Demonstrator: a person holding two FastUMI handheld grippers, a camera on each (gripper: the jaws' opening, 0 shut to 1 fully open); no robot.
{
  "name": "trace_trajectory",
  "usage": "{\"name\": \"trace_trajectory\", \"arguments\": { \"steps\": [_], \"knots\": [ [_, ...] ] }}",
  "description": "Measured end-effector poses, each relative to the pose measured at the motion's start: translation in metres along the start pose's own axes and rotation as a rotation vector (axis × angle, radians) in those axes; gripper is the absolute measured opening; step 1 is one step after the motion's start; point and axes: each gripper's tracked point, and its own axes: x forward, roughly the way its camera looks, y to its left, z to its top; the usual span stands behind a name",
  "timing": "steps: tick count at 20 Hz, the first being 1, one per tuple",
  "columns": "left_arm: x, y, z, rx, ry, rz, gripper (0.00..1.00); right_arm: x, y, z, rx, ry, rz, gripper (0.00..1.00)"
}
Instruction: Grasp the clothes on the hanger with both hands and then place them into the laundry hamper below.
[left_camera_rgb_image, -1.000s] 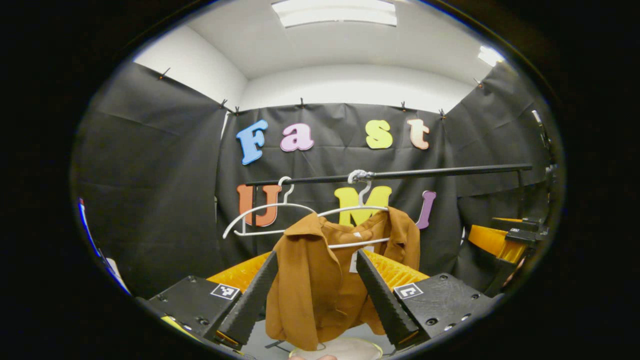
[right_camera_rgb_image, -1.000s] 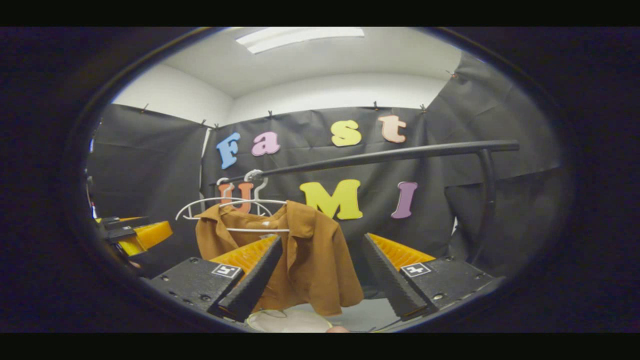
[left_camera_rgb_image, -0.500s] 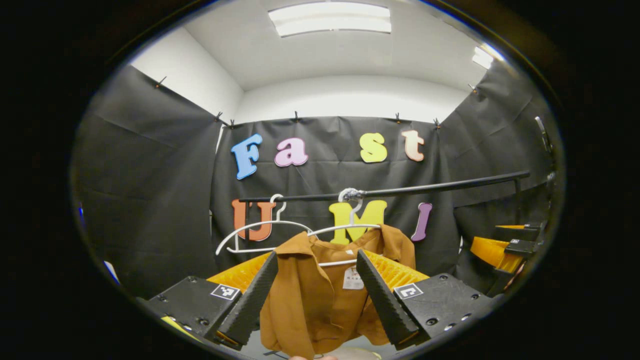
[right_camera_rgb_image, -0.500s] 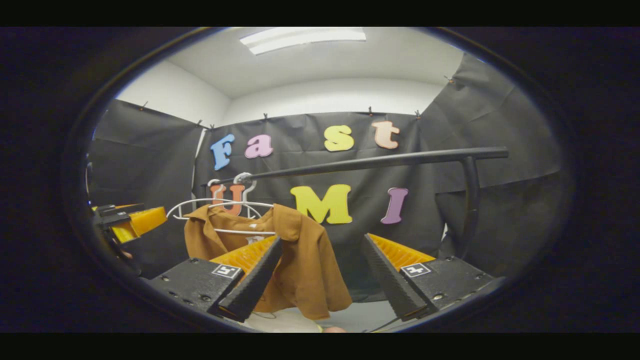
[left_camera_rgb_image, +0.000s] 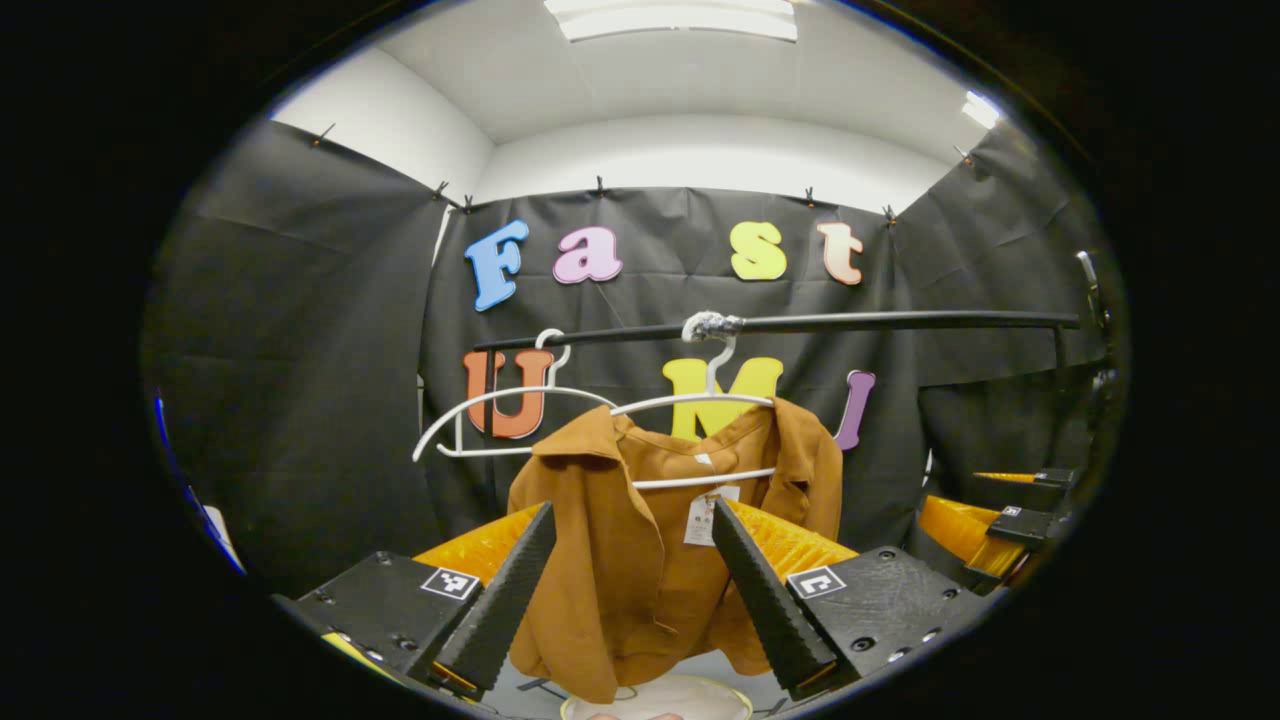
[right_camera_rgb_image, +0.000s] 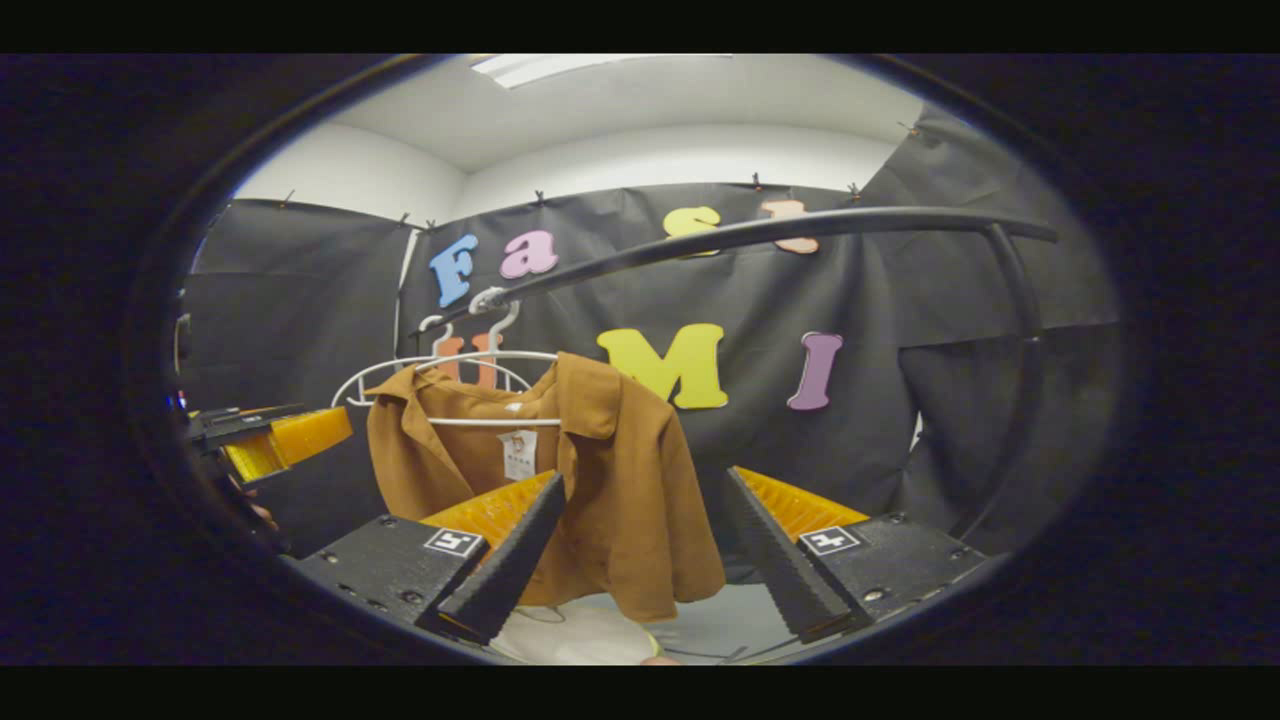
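A brown collared shirt (left_camera_rgb_image: 640, 530) hangs on a white hanger (left_camera_rgb_image: 700, 400) from a black rail (left_camera_rgb_image: 880, 321). My left gripper (left_camera_rgb_image: 630, 580) stands open in front of it, short of the cloth, the shirt framed between its fingers. In the right gripper view the same shirt (right_camera_rgb_image: 610, 470) hangs left of centre on its hanger (right_camera_rgb_image: 480, 420), and my right gripper (right_camera_rgb_image: 645, 555) is open, apart from the cloth. The pale rim of the laundry hamper (left_camera_rgb_image: 655, 700) shows below the shirt, and again as the hamper (right_camera_rgb_image: 575, 640) in the right gripper view. Each view shows the other gripper off to the side (left_camera_rgb_image: 1000, 515) (right_camera_rgb_image: 270, 440).
A second, bare white hanger (left_camera_rgb_image: 490, 420) hangs on the rail to the left of the shirt. The rail's upright post (right_camera_rgb_image: 1020, 330) stands at the right. Black cloth walls close the booth on three sides. A grey floor (right_camera_rgb_image: 710, 625) lies under the rack.
Both views have tilted down since half a second ago, so the shirt and rail sit higher in frame. The shirt looks a little nearer in the right gripper view. Both grippers stay open.
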Motion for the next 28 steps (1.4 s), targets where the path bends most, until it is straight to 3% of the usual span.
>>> {"name": "trace_trajectory", "arguments": {
  "steps": [3,5,6,8,9,13,14,15,19,24,25,26,28],
  "knots": [
    [0.010,-0.003,-0.012,-0.011,0.038,-0.003,0.96,0.025,0.008,-0.018,0.005,0.044,0.018,1.00],
    [0.017,-0.005,-0.021,-0.021,0.058,-0.008,1.00,0.040,0.013,-0.028,0.012,0.070,0.038,0.99],
    [0.021,-0.005,-0.026,-0.026,0.063,-0.010,0.96,0.047,0.018,-0.033,0.018,0.080,0.053,0.98],
    [0.029,-0.002,-0.039,-0.026,0.094,-0.002,1.00,0.061,0.026,-0.047,0.022,0.114,0.083,0.98],
    [0.031,0.000,-0.043,-0.029,0.107,0.002,0.96,0.069,0.033,-0.051,0.031,0.121,0.105,0.97],
    [0.050,0.001,-0.050,-0.069,0.115,0.008,1.00,0.102,0.060,-0.047,0.075,0.113,0.183,0.95],
    [0.054,0.002,-0.051,-0.078,0.124,0.017,0.96,0.110,0.067,-0.046,0.089,0.115,0.201,0.92],
    [0.057,0.003,-0.053,-0.087,0.128,0.021,1.00,0.116,0.071,-0.047,0.106,0.115,0.212,0.90],
    [0.077,0.012,-0.064,-0.125,0.160,0.068,1.00,0.145,0.075,-0.051,0.217,0.123,0.196,0.84],
    [0.098,0.021,-0.075,-0.167,0.191,0.113,0.94,0.178,0.077,-0.054,0.336,0.174,0.183,0.86],
    [0.100,0.023,-0.076,-0.166,0.197,0.123,1.00,0.182,0.080,-0.051,0.360,0.174,0.188,0.82],
    [0.103,0.024,-0.075,-0.171,0.191,0.129,0.95,0.186,0.080,-0.048,0.380,0.172,0.187,0.83],
    [0.109,0.027,-0.074,-0.185,0.181,0.141,1.00,0.196,0.079,-0.042,0.424,0.166,0.177,0.82]
  ]
}}
